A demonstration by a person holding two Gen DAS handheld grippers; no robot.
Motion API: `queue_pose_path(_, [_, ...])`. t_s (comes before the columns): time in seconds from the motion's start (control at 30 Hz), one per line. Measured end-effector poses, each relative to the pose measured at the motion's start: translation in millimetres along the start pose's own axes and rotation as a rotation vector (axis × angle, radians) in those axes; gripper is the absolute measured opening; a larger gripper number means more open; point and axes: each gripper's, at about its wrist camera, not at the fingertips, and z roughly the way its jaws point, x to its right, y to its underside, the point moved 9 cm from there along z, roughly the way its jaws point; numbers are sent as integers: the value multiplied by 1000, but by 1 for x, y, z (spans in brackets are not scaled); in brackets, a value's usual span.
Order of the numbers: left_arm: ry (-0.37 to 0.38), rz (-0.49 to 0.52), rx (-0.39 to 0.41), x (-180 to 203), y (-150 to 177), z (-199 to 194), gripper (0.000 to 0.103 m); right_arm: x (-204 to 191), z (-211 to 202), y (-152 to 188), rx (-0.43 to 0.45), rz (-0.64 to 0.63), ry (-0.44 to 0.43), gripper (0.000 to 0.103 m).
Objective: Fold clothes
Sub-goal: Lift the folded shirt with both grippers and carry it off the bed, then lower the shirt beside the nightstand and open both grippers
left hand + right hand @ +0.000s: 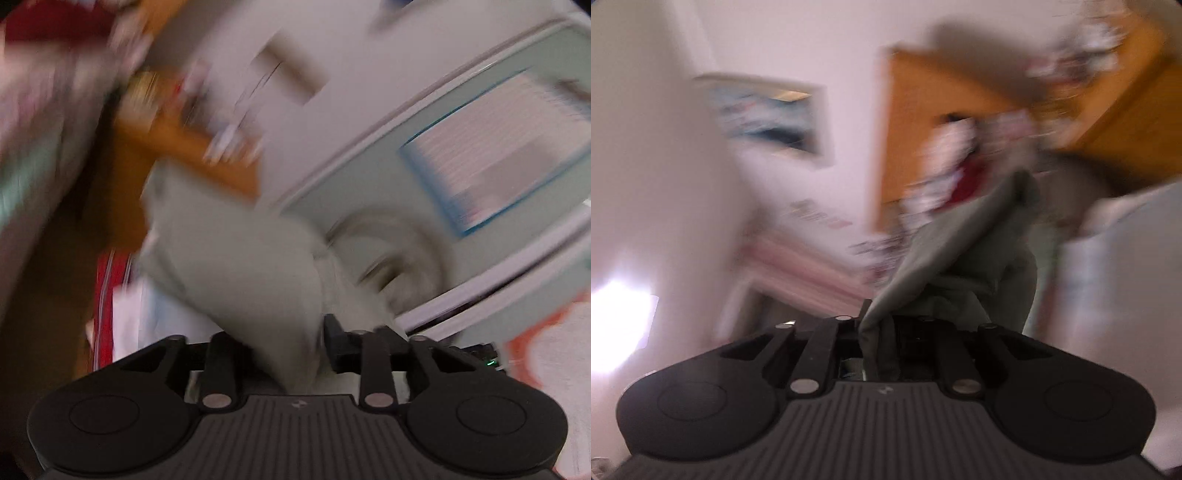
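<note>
Meanwhile, both the left gripper [317, 343] and right gripper [877, 332] are pinching a grey-green garment [236, 258] at lower centre of each blurred frame.

Garment [236, 266] between both tools [295, 343] [877, 332], wall [849, 44] behind.

1. The grey garment [236, 266] fills the way straight ahead of the left gripper [295, 343].
2. Left of the garment, a red-and-white cloth pile [122, 295] blocks.
3. Right of the garment, a pale wall [369, 92] closes the room; both views are blurred.
</note>
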Motion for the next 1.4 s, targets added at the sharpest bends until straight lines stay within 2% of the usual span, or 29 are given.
queue_pose_path(0.07, [-50, -28, -34, -19, 8, 24, 33, 80, 3, -6, 32, 77, 261, 23])
queue_pose_path(0.1, [-75, -42, -51, -29, 13, 36, 33, 115, 3, -4, 52, 110, 380, 17])
queue_pose_path(0.23, [-174, -98, -119, -68, 30, 83, 41, 140, 1, 0, 106, 161, 213, 20])
queue_pose_path(0.4, [-218, -87, -133, -77, 25, 90, 45, 129, 10, -7, 61, 56, 142, 23])
queue_pose_path(0.43, [-220, -88, -129, -75, 23, 91, 45, 123, 12, -6, 69, 8, 138, 21])
queue_pose_path(0.47, [-227, -89, -123, -73, 21, 91, 45, 112, 8, -4, 77, -14, 122, 14])
queue_pose_path(0.5, [-230, -96, -115, -72, 20, 89, 45, 99, 4, -2, 85, -30, 103, 11])
queue_pose_path(0.6, [-174, -130, -105, -67, 14, 77, 45, 85, -15, 4, 109, 103, 10, 10])
queue_pose_path(0.7, [-150, -113, -114, -59, 16, 72, 45, 64, -40, 0, 138, 86, -28, 10])
queue_pose_path(0.77, [-161, -114, -127, -64, 20, 75, 53, 68, -46, -9, 175, 72, 20, 10])
queue_pose_path(0.8, [-207, -106, -134, -71, 23, 79, 57, 76, -46, -10, 176, 54, 69, 10])
queue_pose_path(0.83, [-268, -95, -135, -81, 26, 81, 58, 89, -41, -11, 156, 31, 143, 10])
queue_pose_path(0.87, [-295, -84, -125, -87, 28, 81, 56, 106, -35, -9, 131, 29, 213, 16])
queue_pose_path(0.9, [-290, -82, -114, -90, 29, 80, 56, 122, -29, -7, 105, 30, 283, 16])
queue_pose_path(1.0, [-310, -75, -57, -91, 22, 67, 59, 133, -39, -4, 112, 115, 231, 23])
queue_pose_path(1.07, [-344, -52, -13, -89, 16, 54, 68, 134, -53, -9, 153, 115, 296, 40])
queue_pose_path(1.1, [-345, -47, 12, -85, 12, 47, 68, 130, -59, -13, 180, 90, 349, 41])
queue_pose_path(1.2, [-322, -43, 95, -67, 2, 24, 68, 89, -65, -21, 264, -95, 320, 41])
queue_pose_path(1.27, [-239, -11, 96, -44, 4, 21, 75, 55, -52, -15, 222, -164, 151, 46])
queue_pose_path(1.3, [-207, 14, 75, -33, 9, 23, 79, 39, -41, -8, 171, -180, 57, 50])
queue_pose_path(1.33, [-202, 41, 51, -26, 17, 27, 88, 30, -31, -2, 123, -183, -11, 50])
queue_pose_path(1.37, [-227, 65, 27, -24, 25, 33, 94, 25, -21, 5, 80, -181, -61, 52])
queue_pose_path(1.4, [-270, 81, 0, -28, 34, 40, 94, 28, -9, 11, 33, -170, -89, 54])
